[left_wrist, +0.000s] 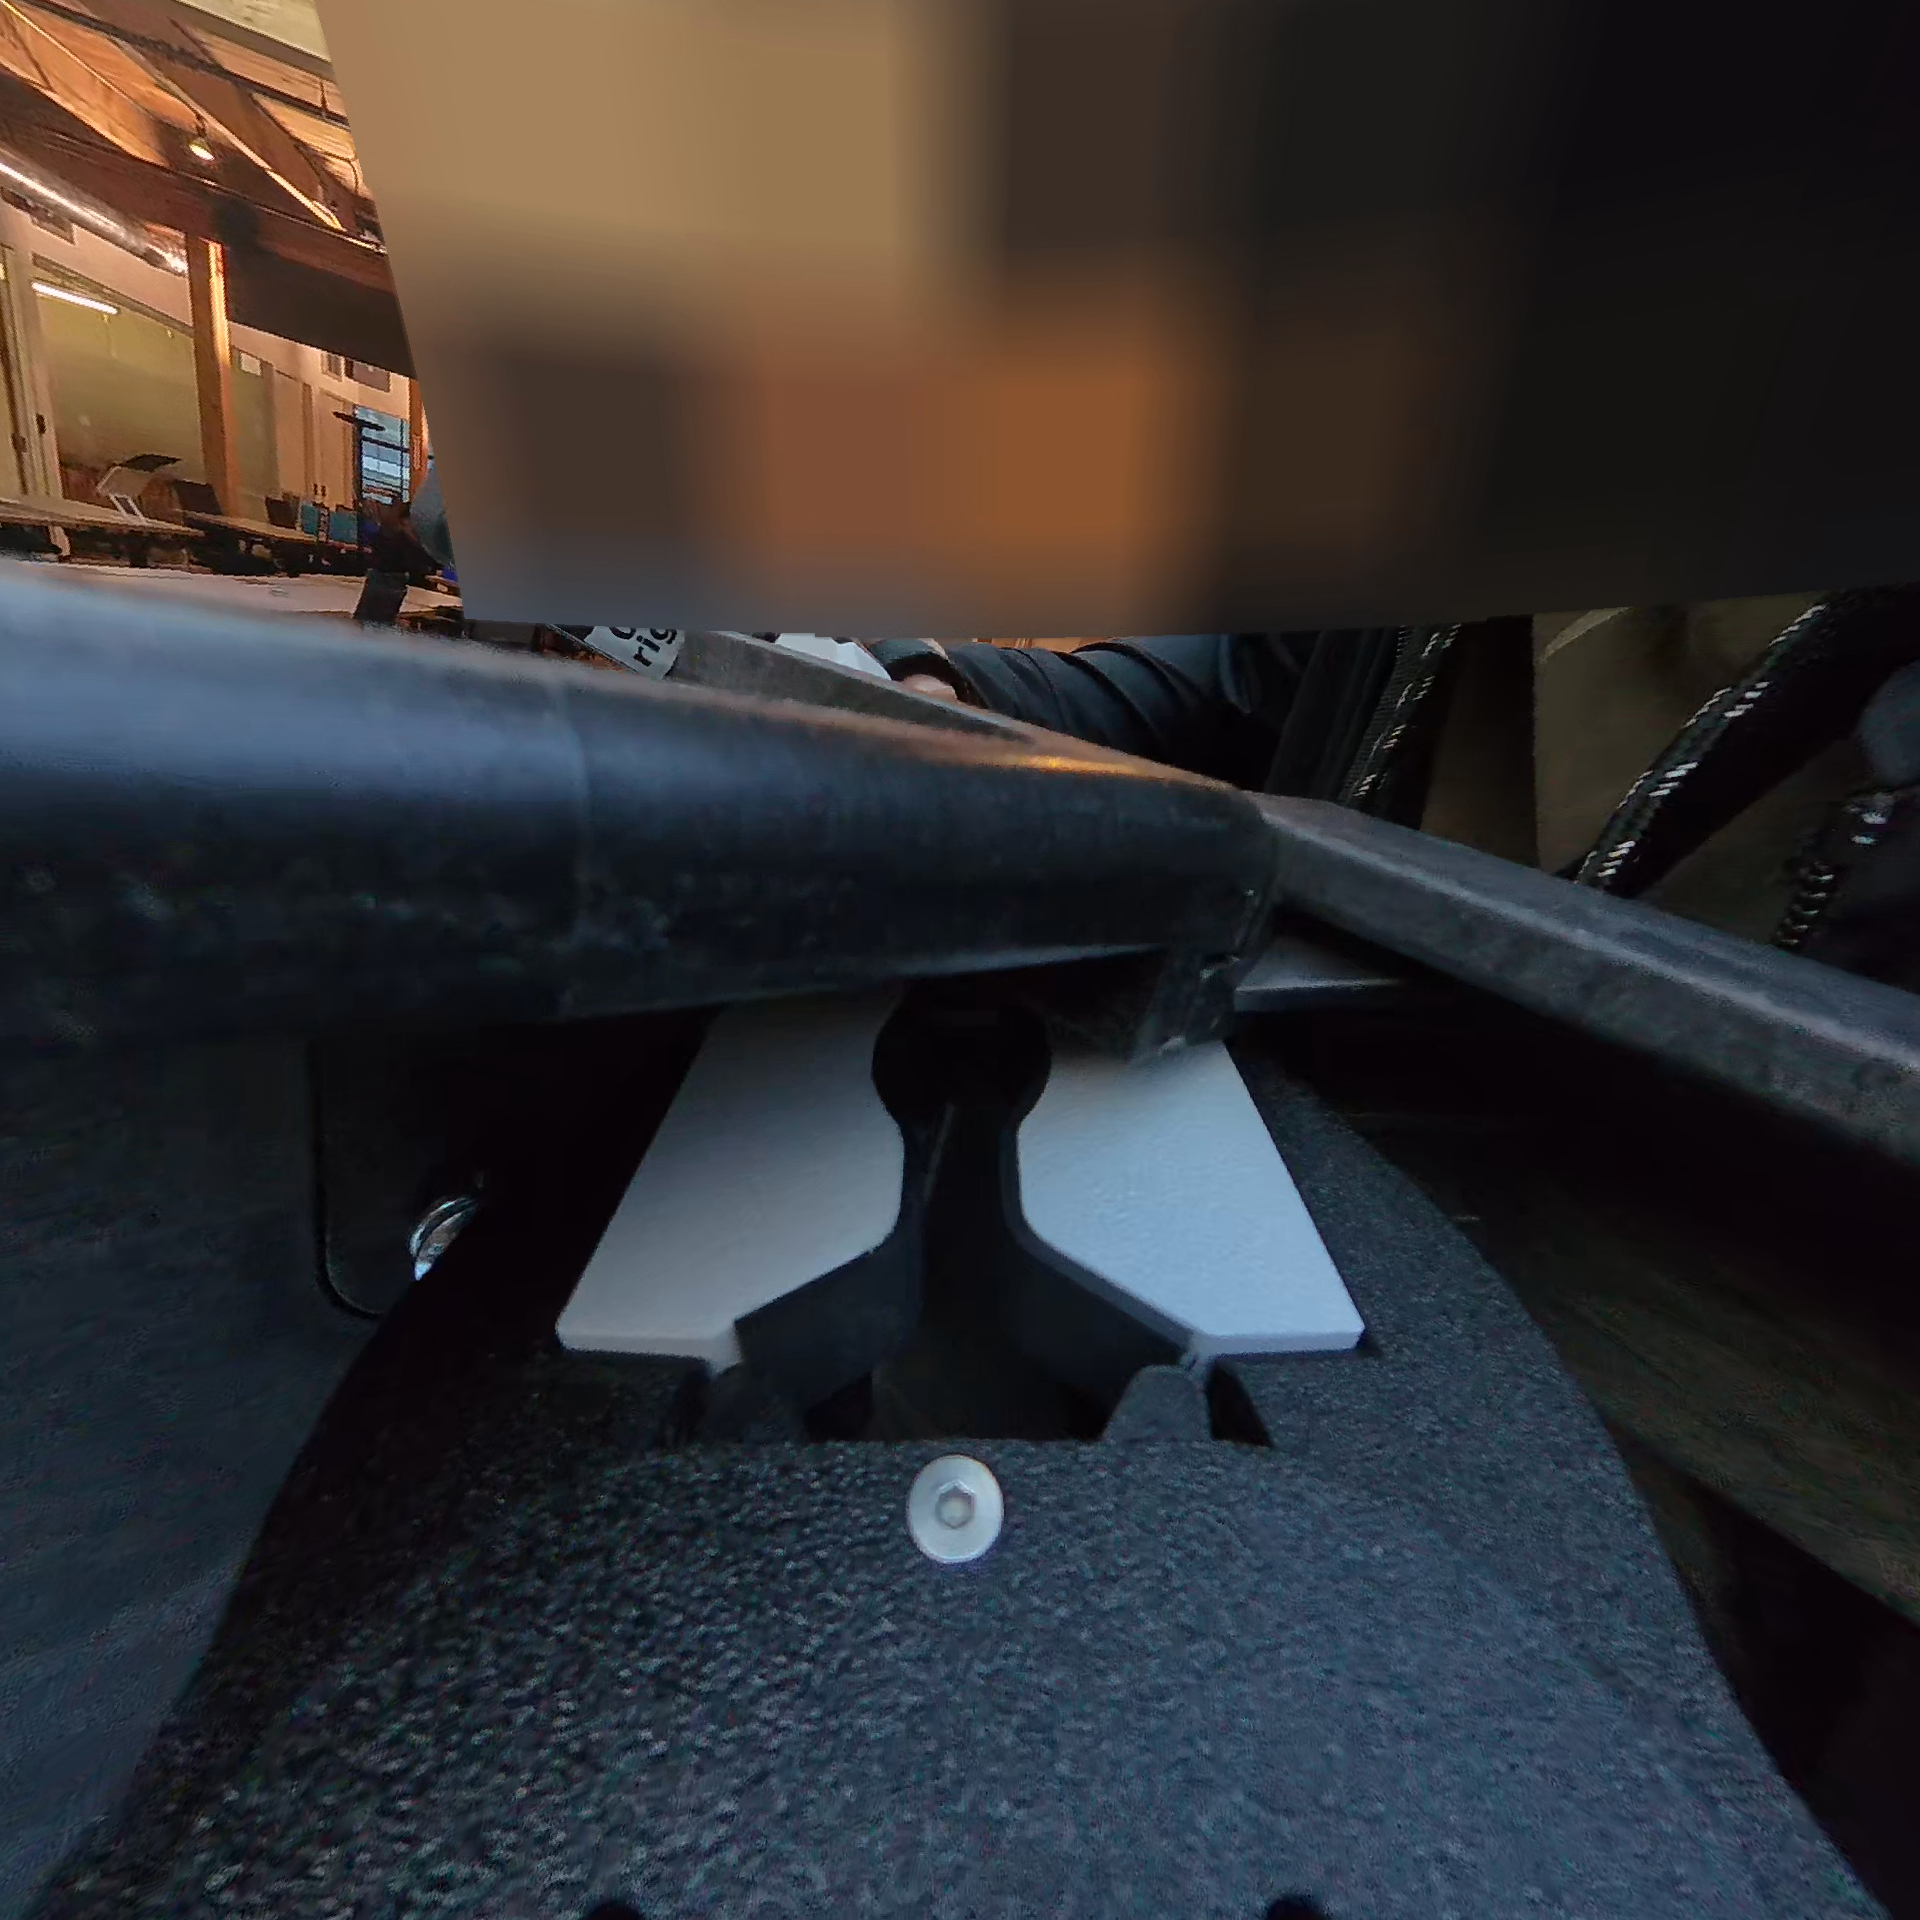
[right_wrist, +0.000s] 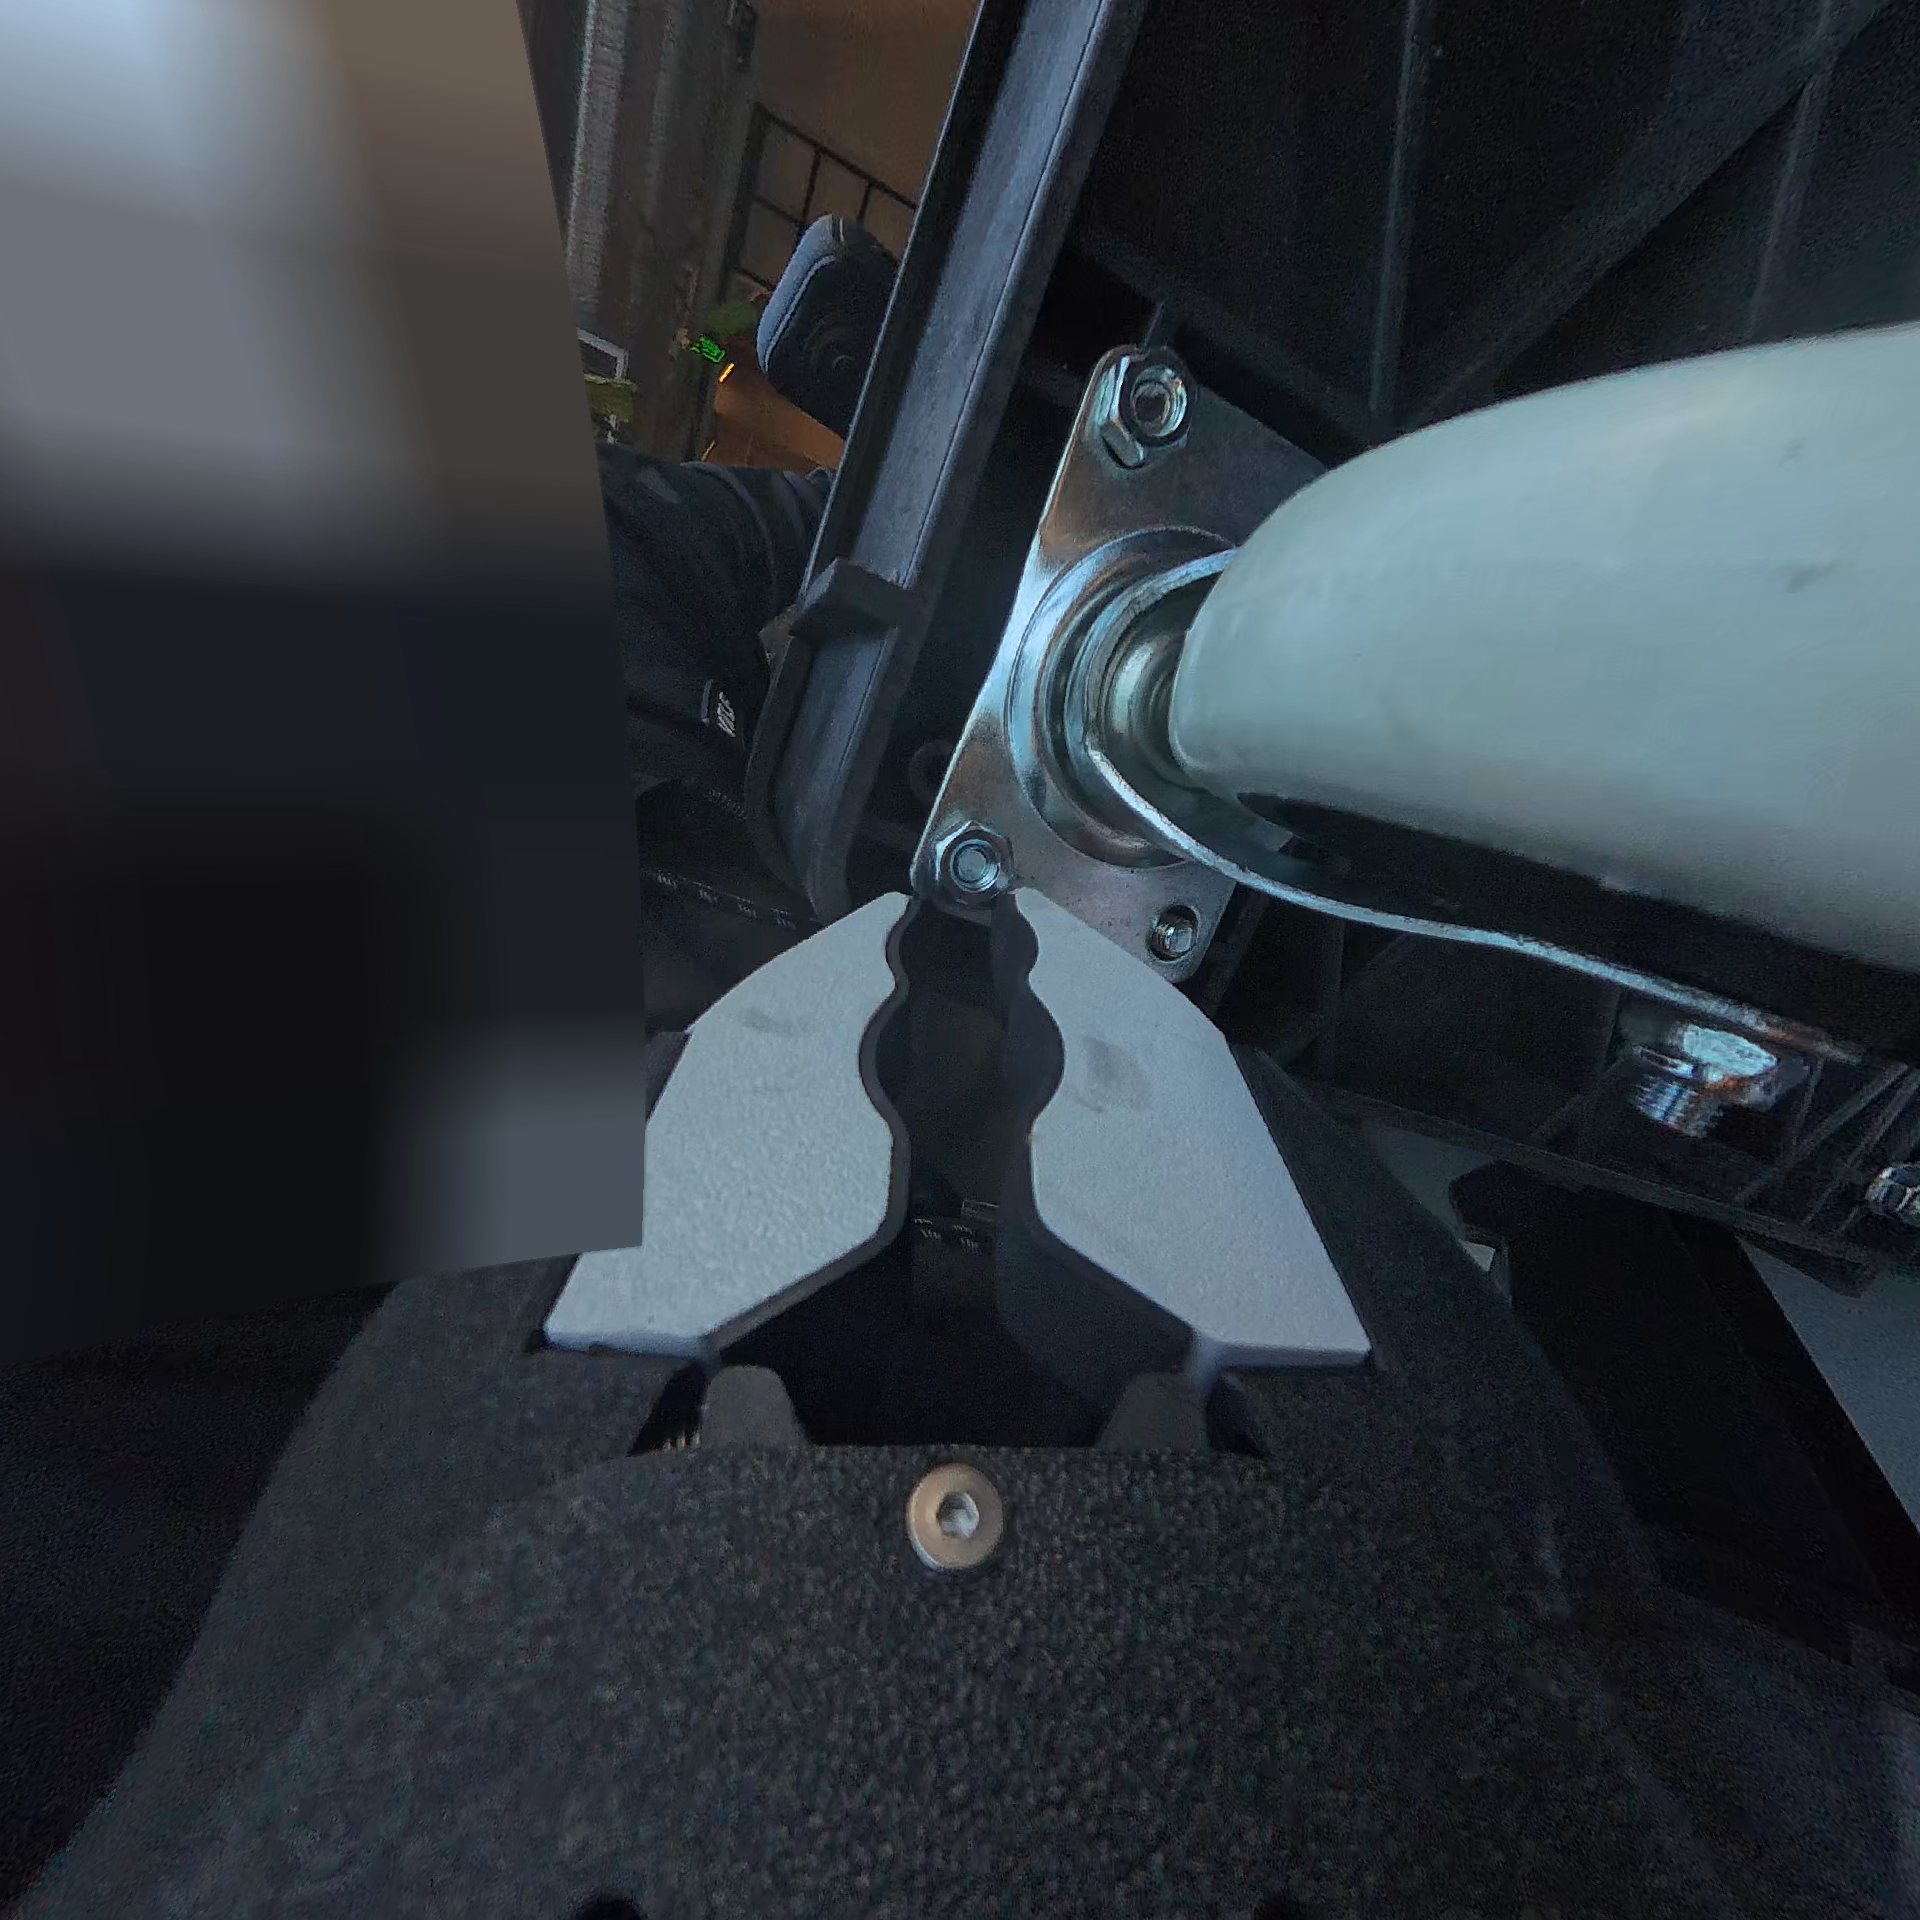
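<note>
Right gripper: fingers are drawn together, empty, tips just beside a nut on the caster plate; the steel is judged rigid and heavy. Left gripper: tips are hidden under a black bar, so closure cannot be told

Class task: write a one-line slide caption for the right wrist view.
Right gripper, jaws nearly closed, noses up to a bolted steel caster plate beneath a grey caster wheel.

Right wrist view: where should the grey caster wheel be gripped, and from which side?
Probably the narrow metal neck between mounting plate and grey caster wheel, approached from lower left, where the tool is; the wheel itself looks too broad and rounded.
</note>
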